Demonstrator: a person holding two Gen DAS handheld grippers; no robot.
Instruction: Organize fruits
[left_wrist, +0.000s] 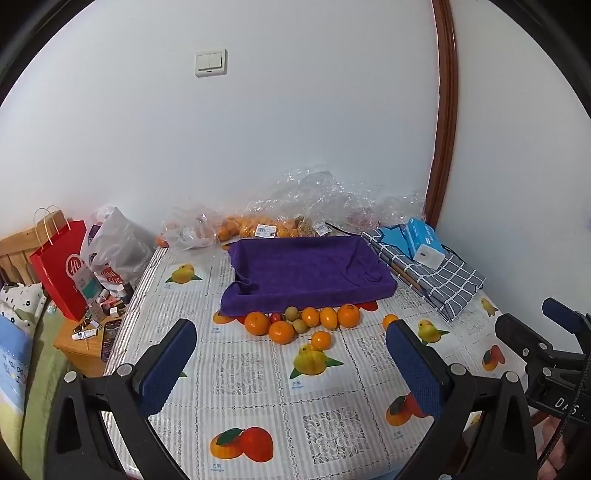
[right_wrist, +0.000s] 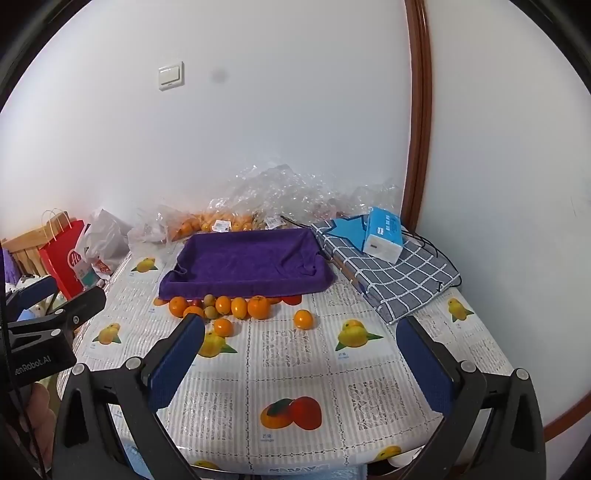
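A: How are the grippers?
B: The left gripper (left_wrist: 291, 363) and right gripper (right_wrist: 301, 363) are both released, holding nothing.
A: The fruit?
B: The oranges (left_wrist: 308, 323) cluster at twelve o'clock on the surface (left_wrist: 258, 384), against the purple tray (left_wrist: 306, 271); one lone orange (right_wrist: 303, 319) sits apart at two o'clock.

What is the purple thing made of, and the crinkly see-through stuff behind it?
The purple tray lining looks like soft towel cloth: fuzzy, matte, with a folded corner. The see-through bags look like thin shiny plastic, wrinkled and catching the light. What lies under the cloth is hidden.
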